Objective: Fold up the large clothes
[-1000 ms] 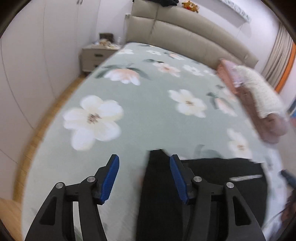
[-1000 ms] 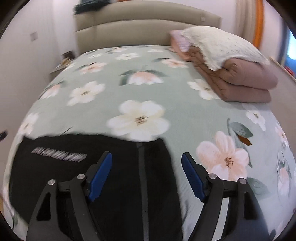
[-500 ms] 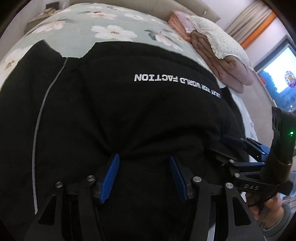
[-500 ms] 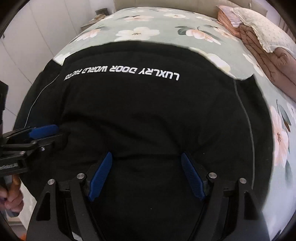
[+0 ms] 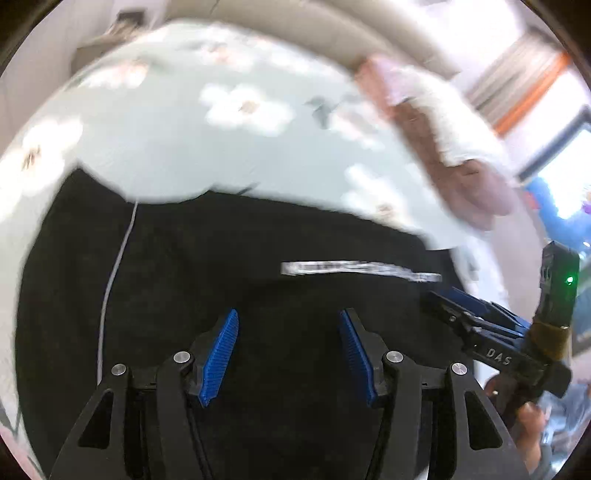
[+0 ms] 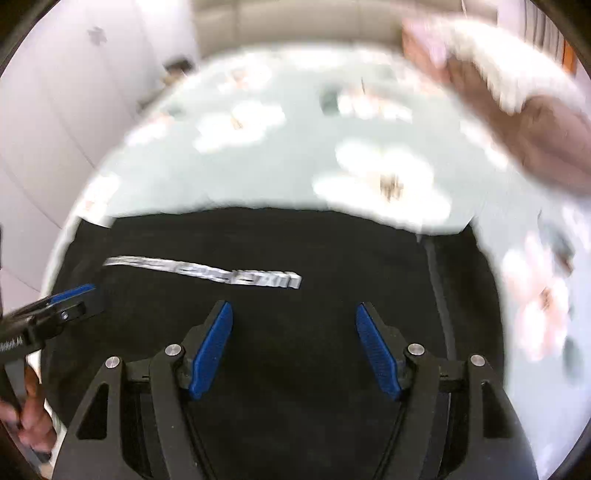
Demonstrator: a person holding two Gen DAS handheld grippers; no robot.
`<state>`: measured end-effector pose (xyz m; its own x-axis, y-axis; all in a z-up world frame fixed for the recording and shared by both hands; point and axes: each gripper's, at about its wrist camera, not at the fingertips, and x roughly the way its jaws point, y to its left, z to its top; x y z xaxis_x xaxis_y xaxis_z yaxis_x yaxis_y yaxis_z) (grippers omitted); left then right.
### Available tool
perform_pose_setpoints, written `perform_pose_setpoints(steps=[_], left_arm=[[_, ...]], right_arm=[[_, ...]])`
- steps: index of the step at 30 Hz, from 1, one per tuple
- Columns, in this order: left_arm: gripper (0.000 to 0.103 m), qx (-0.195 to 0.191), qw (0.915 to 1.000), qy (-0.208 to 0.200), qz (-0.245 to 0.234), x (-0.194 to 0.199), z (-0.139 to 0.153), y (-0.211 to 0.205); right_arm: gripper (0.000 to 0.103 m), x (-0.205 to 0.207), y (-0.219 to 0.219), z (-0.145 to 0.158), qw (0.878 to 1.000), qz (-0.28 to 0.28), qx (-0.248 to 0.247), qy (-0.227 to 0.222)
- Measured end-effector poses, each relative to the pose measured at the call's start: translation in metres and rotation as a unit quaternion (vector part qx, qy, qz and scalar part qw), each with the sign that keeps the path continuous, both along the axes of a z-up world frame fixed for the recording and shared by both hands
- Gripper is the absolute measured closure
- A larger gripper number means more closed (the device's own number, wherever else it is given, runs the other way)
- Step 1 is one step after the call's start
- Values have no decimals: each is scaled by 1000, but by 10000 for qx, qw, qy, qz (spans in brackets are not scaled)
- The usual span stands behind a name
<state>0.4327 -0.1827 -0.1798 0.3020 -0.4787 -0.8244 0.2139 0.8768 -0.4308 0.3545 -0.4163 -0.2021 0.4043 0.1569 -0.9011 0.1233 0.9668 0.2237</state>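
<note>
A large black garment [image 5: 258,258] with a white line of lettering [image 5: 358,267] lies spread on the near end of the bed; it also shows in the right wrist view [image 6: 295,251]. My left gripper [image 5: 290,334] is open and empty just above the cloth, left of the lettering. My right gripper [image 6: 293,325] is open and empty over the garment, below its lettering [image 6: 203,275]. Each gripper shows in the other's view: the right one [image 5: 476,314] at the garment's right edge, the left one [image 6: 55,306] at its left edge. Both views are motion-blurred.
The bed has a pale green floral sheet [image 5: 184,147]. A folded pink quilt with a white pillow [image 5: 443,140] lies on its right side, also in the right wrist view [image 6: 517,110]. A beige headboard [image 6: 295,22] and white wardrobes [image 6: 55,110] stand behind.
Both views have tilted up and pulled back in the last half second, so more sheet shows beyond the garment. Both grippers stay open and empty.
</note>
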Motion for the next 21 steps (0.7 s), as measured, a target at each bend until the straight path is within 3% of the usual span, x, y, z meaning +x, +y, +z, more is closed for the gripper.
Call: perform_pose_setpoints(steps=[2,7,12,15,21], left_arm=[[45,-108,9994,324,68,14,-25,0],[44,-74,9998,183,21,12,-15,-2],[44,-233,9995,-215,-94,-27,20,29],[44,-4,9989,-311,-345,-63,37,50],[44,62,9993,-111,-341,-115,38,78]], right_arm=[[26,7,1,-17,10000,46,-36,66],[27,-8,2,-3,9998,22,-60,-183],[27,-66,5,37,9976,281,-74,-632],[27,-89,21,46,9969,543,-38,-562],[27,-118,28,32,9975,653,-161,-239]])
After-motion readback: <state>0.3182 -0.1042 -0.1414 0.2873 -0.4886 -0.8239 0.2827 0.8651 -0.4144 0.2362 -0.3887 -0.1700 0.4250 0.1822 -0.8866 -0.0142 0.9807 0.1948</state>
